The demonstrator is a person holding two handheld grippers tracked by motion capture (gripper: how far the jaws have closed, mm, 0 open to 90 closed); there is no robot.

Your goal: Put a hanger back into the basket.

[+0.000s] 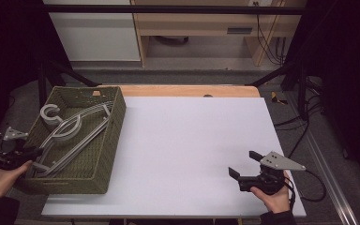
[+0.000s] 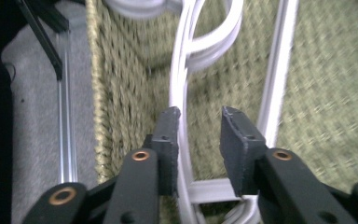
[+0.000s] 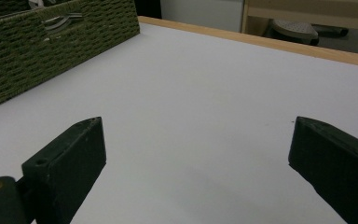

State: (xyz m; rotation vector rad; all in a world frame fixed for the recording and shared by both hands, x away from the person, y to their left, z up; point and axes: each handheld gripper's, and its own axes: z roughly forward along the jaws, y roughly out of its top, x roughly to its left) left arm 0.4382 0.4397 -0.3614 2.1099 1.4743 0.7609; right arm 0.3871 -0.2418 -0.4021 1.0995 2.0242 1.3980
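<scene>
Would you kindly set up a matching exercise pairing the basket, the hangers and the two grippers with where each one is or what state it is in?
Things:
1. basket
2. hangers
3. left gripper
4. right gripper

Places or states:
A. jaws wide open over the bare white table top
B. lying inside the woven container
C. standing on the left part of the table
D. jaws either side of a white hanger arm, not yet closed on it

Pairs: 1-C, 2-B, 3-D, 4-A
</scene>
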